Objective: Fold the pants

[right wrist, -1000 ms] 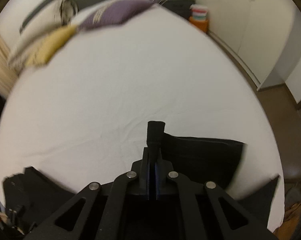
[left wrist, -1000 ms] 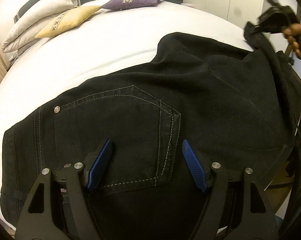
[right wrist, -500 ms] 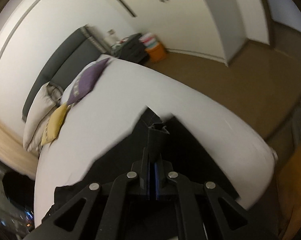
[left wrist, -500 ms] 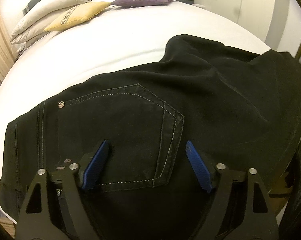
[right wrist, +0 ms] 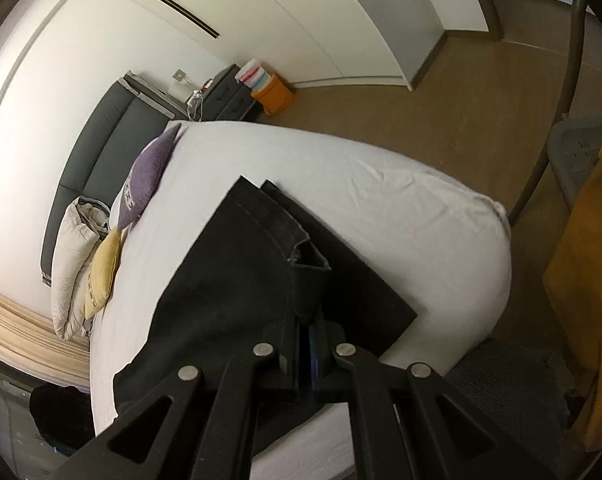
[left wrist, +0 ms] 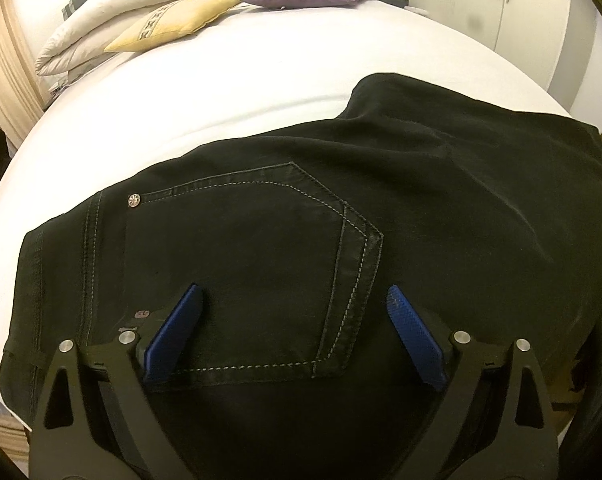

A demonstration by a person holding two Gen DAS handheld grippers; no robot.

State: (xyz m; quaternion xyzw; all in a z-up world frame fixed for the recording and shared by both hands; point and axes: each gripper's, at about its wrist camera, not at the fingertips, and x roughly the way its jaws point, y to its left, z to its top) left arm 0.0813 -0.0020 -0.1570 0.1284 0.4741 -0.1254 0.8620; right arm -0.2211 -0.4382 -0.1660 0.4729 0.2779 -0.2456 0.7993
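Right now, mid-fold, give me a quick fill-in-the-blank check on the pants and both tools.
1. The left tool hovers with its blue fingers ____ over the back pocket.
2. The right tool is shut on a ____ of the black pants.
3. The pants lie on a ____ bed sheet.
4. Beside the yellow cushion lies a ____ one.

Answers: open; hem; white; purple

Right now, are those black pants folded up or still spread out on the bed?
Partly folded. The right tool is shut on the pants at a leg end, lifted over the other leg on the bed; the seat lies flat.
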